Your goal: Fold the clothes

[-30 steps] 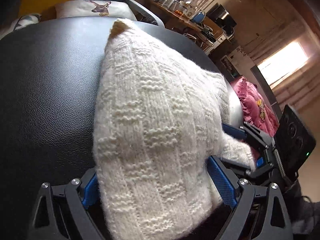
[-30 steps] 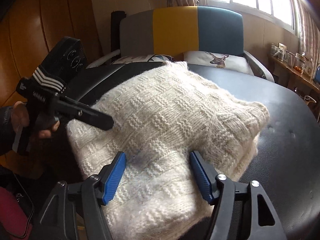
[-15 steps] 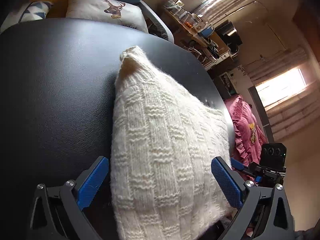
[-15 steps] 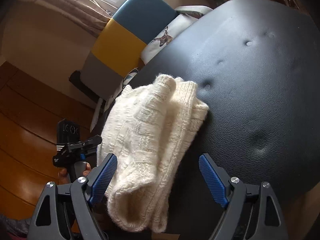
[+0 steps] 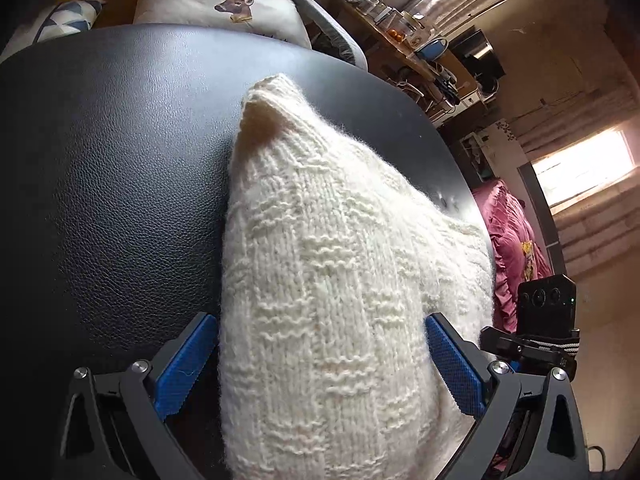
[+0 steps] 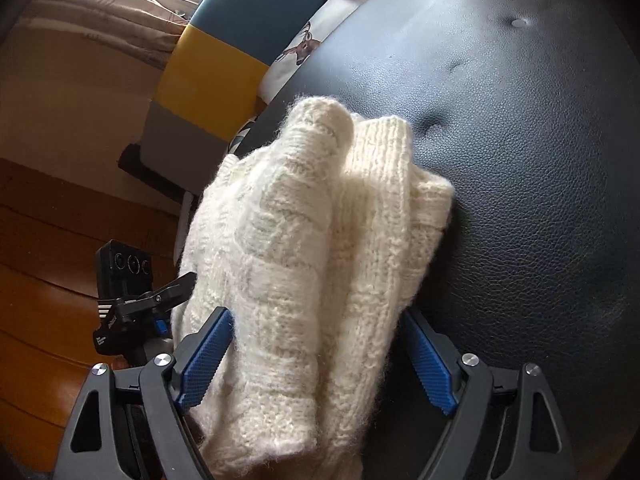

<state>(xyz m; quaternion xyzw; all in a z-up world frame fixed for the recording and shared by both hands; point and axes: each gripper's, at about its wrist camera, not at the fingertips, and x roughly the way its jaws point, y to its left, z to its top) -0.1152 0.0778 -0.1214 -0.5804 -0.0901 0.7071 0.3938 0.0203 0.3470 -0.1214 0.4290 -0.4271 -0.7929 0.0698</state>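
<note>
A cream knitted sweater [image 5: 332, 280] lies folded in a thick stack on the black leather table [image 5: 120, 168]. It also shows in the right wrist view [image 6: 312, 248], near the table's edge. My left gripper [image 5: 320, 364] is open, its blue pads [image 5: 188, 364] on either side of the sweater's near end. My right gripper [image 6: 316, 356] is open too, its blue pads [image 6: 430, 364] straddling the sweater's other end. The left gripper also shows in the right wrist view [image 6: 160, 300], beside the sweater. The right gripper's body shows in the left wrist view [image 5: 536, 336].
A grey, yellow and blue chair [image 6: 212, 64] with a deer-print cushion [image 5: 216, 8] stands behind the table. A cluttered shelf [image 5: 404, 40] and a pink cloth heap [image 5: 516, 248] are at the right. Wooden floor [image 6: 48, 272] lies beyond the table edge.
Both grippers have pulled back from the sweater and the right one has swung to view it from its end. The sweater now lies as a narrower folded stack.
</note>
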